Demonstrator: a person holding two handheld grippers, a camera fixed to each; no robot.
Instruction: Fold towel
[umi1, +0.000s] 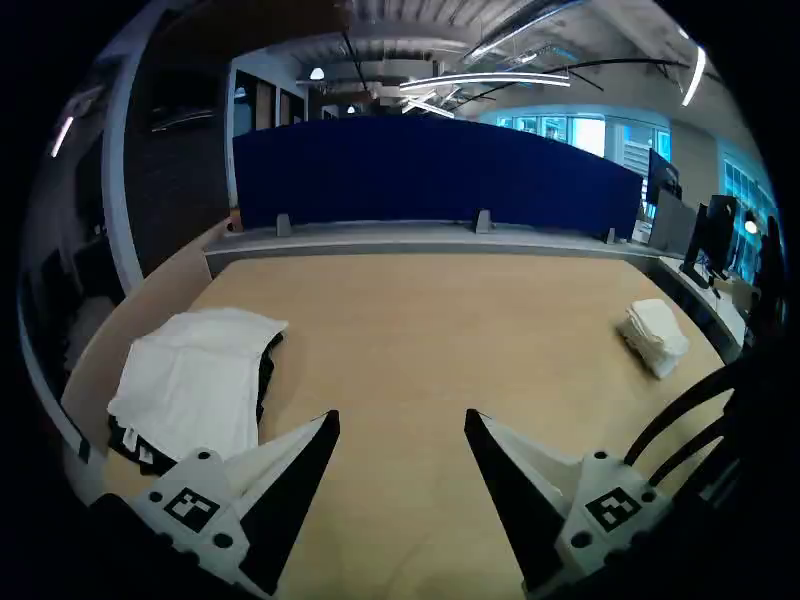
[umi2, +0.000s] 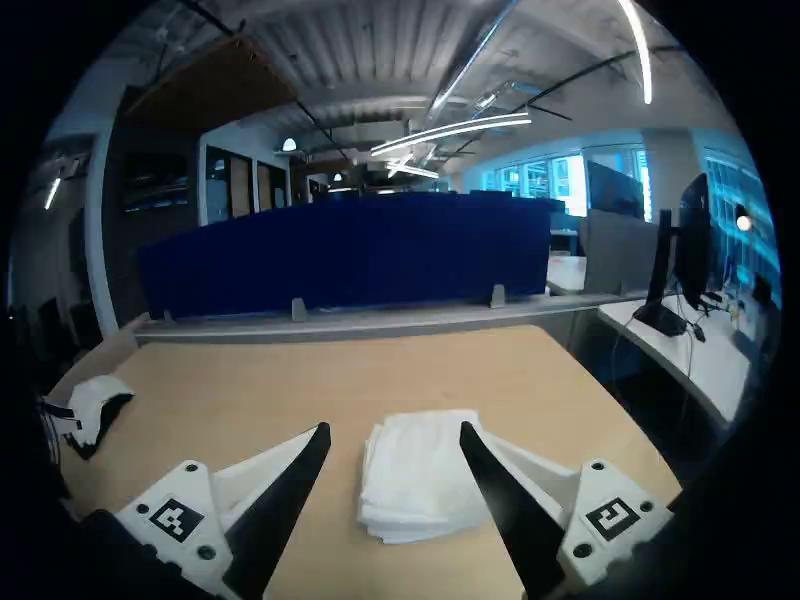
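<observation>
The left gripper (umi1: 401, 414) is wide open and holds nothing. It hangs over the bare wood table (umi1: 420, 320). The right gripper (umi2: 394, 426) is wide open too, with nothing in it. Just in front of its fingers lies a neat stack of folded white towels (umi2: 415, 470). Across the table, nearer the left gripper, a loose white towel (umi1: 195, 380) sits on something dark (umi1: 268, 365). I think some folding is done, and the loose towel is next.
</observation>
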